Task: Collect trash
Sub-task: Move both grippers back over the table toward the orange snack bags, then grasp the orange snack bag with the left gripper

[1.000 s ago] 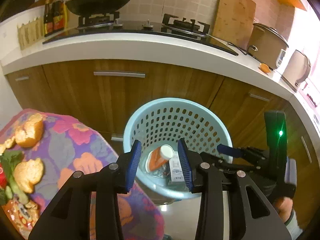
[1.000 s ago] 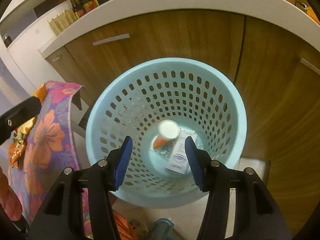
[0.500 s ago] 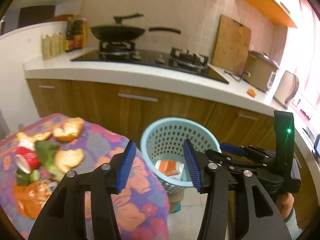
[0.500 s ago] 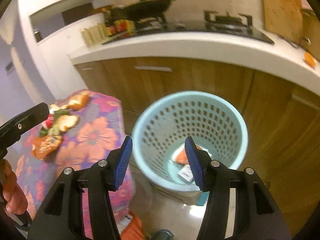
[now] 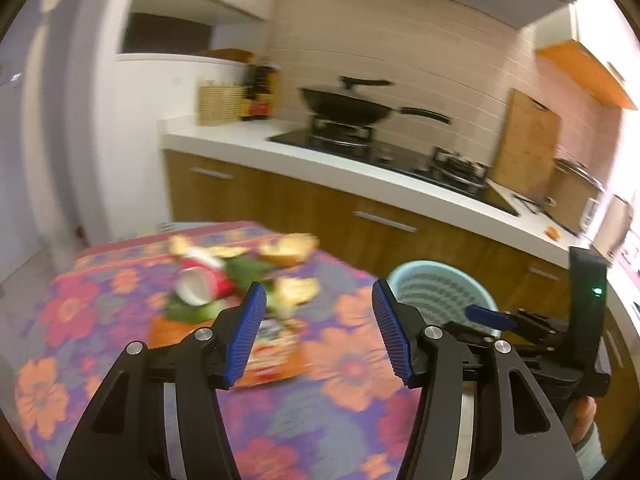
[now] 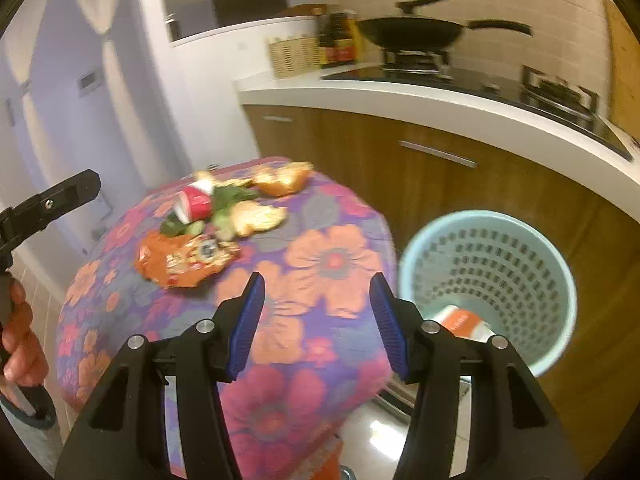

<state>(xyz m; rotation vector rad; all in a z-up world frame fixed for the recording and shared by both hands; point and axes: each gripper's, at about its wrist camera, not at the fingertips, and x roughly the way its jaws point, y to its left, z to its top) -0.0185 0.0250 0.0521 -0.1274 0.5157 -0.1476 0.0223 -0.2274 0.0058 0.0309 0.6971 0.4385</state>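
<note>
Motion-blurred scraps (image 5: 244, 276) on tablecloth, possibly peels, basket (image 6: 488, 284) contents mostly hidden

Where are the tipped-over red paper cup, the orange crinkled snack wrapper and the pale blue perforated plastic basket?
red paper cup (image 6: 196, 203): right wrist view, red side wall.
orange snack wrapper (image 6: 180, 262): right wrist view, printed middle.
pale blue plastic basket (image 6: 496, 256): right wrist view, inner perforated wall.

— What sits on the counter (image 6: 460, 100)?
— A black wok (image 6: 416, 32) on the stove's (image 6: 452, 74) left burner. At the counter's left end, a wicker holder (image 6: 294, 56) touches dark sauce bottles (image 6: 338, 42).
— And the right end?
— A wooden cutting board (image 5: 526, 140) leans upright against the tiled wall (image 5: 420, 60).
</note>
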